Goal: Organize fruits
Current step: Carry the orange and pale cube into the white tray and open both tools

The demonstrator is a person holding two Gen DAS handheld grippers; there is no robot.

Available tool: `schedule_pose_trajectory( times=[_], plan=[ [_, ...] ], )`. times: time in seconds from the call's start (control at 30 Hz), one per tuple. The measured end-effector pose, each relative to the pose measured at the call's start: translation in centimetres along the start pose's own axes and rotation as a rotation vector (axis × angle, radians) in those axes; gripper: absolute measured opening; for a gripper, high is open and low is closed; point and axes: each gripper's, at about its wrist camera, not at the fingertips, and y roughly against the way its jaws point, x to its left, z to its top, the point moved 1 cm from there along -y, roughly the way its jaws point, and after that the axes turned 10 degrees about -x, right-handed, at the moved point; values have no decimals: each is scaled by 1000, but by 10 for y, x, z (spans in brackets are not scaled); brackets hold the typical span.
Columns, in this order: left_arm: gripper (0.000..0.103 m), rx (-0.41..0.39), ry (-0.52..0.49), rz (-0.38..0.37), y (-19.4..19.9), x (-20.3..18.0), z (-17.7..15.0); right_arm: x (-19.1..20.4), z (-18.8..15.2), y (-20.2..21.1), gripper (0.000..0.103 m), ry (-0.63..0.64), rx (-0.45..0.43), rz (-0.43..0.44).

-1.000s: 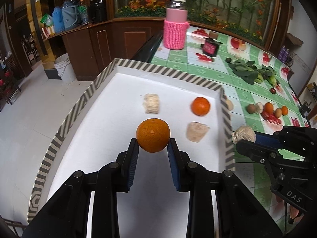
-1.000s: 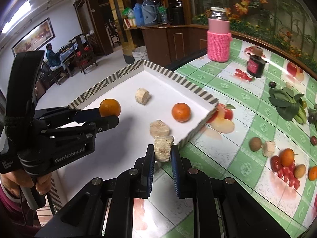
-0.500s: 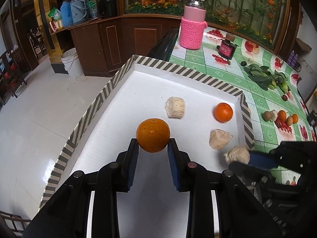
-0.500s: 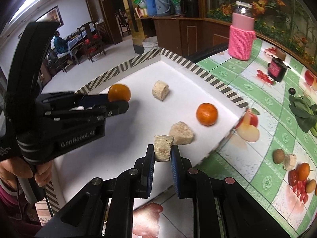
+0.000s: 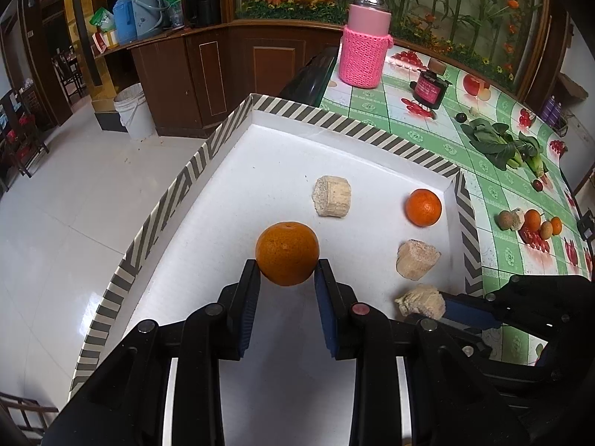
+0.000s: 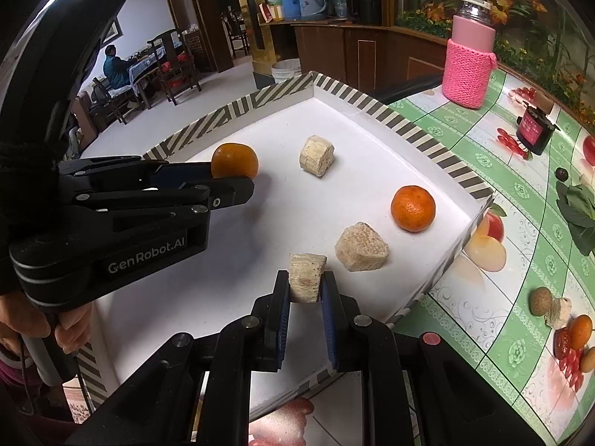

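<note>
Both grippers are now hanging over the white tray (image 5: 282, 156), where a second ago the right one was outside its striped rim above the green tablecloth (image 5: 494, 200). The left gripper (image 5: 286, 282) is clamping an orange (image 5: 287, 252) between its blue pads, jaws spread about as wide as the fruit. The right gripper (image 6: 305, 290) is pinching a pale cut chunk (image 6: 306, 277), jaws nearly closed on it. In the last half second the right gripper has carried its chunk further inward, so it is sitting just beside the beige chunk (image 6: 361, 247) already lying in the tray. That reads as both pieces nearing their drop spots — release is likely the next step.

Seen from the right wrist, a second orange (image 6: 412, 208) is resting at about 1 o'clock from the held chunk, a ridged pale piece (image 6: 317, 155) at 12 o'clock, and the left gripper's orange at about 10 o'clock.

How high either held piece is sitting above the tray floor is hard to judge — no contact is showing. The pale chunks are too coarse to name as a fruit. A small cluster of fruit (image 6: 565, 327) on the tablecloth at 3 o'clock is distorted by the lens edge, and the tray's near corner is hiding behind the gripper bodies.
</note>
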Motion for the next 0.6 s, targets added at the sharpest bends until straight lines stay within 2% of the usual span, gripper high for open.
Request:
schedule_pose_trajectory(
  times=[0.3, 0.37, 0.43, 0.5, 0.57, 0.6],
  plan=[
    [28, 33, -6, 10, -6, -2, -3, -2, 0, -4, 18, -9, -8, -9],
    [28, 40, -7, 11, -7, -2, -4, -2, 0, -3, 23, -21, -13, 3],
    [30, 41, -4, 17, -7, -1, -4, -4, 0, 0, 33, -34, -21, 5],
    [48, 38, 2, 19, -6, 0, -4, -5, 0, 4, 38, -44, -25, 6],
    [57, 31, 5, 23, -5, 1, -4, -7, -1, 8, 38, -54, -31, 5],
    [58, 30, 4, 27, -4, 2, -5, -8, -2, 10, 38, -59, -36, 8]
  ],
)
